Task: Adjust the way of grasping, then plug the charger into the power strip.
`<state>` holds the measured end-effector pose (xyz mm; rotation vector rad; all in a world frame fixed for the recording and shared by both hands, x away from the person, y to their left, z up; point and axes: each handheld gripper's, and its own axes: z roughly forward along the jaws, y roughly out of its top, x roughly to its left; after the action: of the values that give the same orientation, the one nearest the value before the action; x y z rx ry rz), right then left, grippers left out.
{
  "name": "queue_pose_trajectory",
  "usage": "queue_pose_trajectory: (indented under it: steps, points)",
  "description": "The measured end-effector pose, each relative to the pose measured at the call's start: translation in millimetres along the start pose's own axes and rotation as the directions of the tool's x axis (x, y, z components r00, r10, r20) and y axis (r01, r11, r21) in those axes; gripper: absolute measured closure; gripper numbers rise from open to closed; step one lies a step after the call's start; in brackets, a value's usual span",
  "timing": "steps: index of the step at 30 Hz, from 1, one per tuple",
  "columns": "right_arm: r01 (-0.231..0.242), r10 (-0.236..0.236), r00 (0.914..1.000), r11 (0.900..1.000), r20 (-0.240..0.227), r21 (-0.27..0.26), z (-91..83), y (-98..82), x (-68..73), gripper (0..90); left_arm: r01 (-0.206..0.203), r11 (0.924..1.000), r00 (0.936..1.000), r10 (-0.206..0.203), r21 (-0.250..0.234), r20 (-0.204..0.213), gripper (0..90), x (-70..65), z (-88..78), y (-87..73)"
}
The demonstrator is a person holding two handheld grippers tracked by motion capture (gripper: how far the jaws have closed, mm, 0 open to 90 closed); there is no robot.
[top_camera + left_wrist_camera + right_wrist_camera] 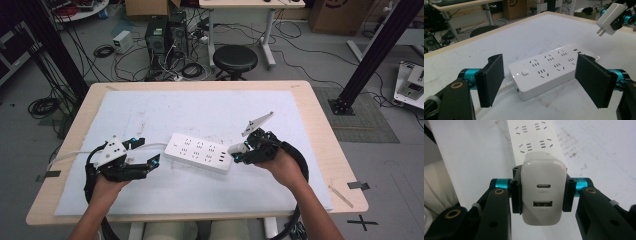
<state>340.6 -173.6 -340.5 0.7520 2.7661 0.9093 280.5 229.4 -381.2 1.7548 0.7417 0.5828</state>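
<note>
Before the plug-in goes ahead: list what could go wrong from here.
1. The power strip lies free between the open left gripper jaws; pressing the charger in may slide it.
2. The right gripper holds the charger by its smooth sides; its prongs could miss the slots and tilt it.

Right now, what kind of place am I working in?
Probably a robotics or electronics lab: computer towers amid tangled cables on the floor, black frame struts, and a worktable behind a round stool.
</note>
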Motion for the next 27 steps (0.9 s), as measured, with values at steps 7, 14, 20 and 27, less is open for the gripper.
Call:
queue_pose_trajectory:
  steps: [7, 14, 20, 27]
  points:
    - [0.024, -0.024, 0.9996, 0.999, 0.013, 0.025, -5.0, 4.0, 0.2, 62.9, 0.011, 0.9999, 0.9999, -0.011, 0.001, -0.011, 23.6, 2.4, -1.4, -0.9]
    - [0.020, -0.020, 0.9997, 0.999, 0.014, 0.025, -5.5, 4.8, -1.3, 62.9, 0.016, 0.9999, 0.9998, -0.016, 0.004, -0.009, 23.6, 4.3, -3.0, -1.6]
    - [0.049, -0.050, 0.9985, 0.998, 0.021, 0.042, -3.0, 13.6, -3.9, 62.9, 0.038, 0.9993, 0.9990, -0.038, -0.001, -0.023, 23.6, 10.9, -5.1, -7.4]
    - [0.069, -0.070, 0.9973, 0.997, 0.021, 0.045, 3.4, 29.0, -6.1, 62.9, 0.051, 0.9987, 0.9985, -0.051, -0.006, -0.021, 23.6, 15.8, -5.0, -12.6]
